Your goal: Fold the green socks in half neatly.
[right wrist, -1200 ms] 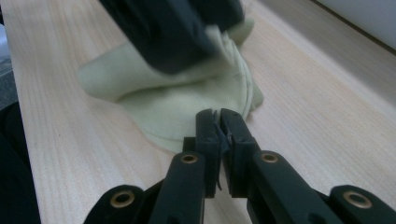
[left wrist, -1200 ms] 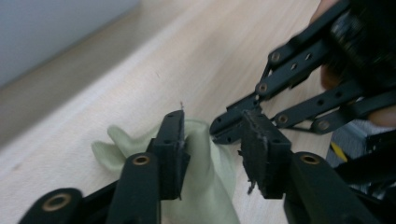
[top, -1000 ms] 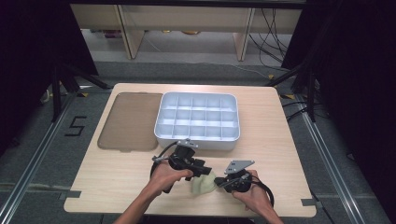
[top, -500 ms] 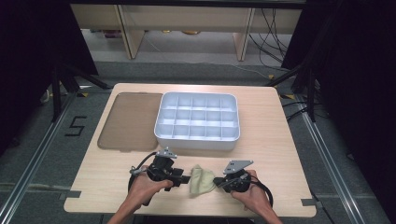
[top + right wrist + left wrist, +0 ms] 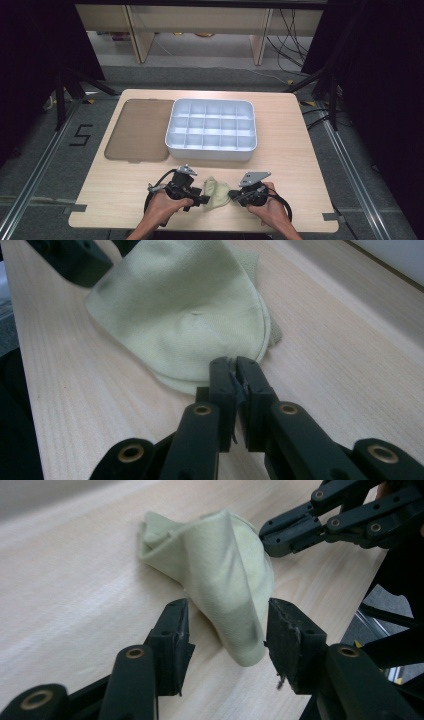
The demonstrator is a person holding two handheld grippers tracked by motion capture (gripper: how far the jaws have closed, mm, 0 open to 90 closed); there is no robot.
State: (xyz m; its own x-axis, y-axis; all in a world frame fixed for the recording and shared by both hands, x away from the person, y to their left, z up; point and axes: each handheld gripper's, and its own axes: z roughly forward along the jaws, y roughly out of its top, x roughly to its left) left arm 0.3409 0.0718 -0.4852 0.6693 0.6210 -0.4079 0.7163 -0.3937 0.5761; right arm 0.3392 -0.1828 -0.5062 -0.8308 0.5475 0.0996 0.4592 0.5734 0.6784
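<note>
Cloth (image 5: 215, 192), pale green and crumpled, lies near the table's (image 5: 300, 165) front edge, between both grippers. Right gripper (image 5: 235, 377) is clenched on its hem. Left gripper (image 5: 225, 625) straddles a fold, its jaws just opening, pads not pressing. Behind stands a compartment tray (image 5: 211, 129).

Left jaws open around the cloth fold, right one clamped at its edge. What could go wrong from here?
1. The left gripper is open, with the pale green cloth between its jaws but not pressed; closing may catch only the loose tip, which could slip out.
2. The right gripper is shut at the cloth's hem; how much fabric it holds is unclear, so a pull might free it.
3. The cloth lies near the table front edge and could be dragged off.
</note>
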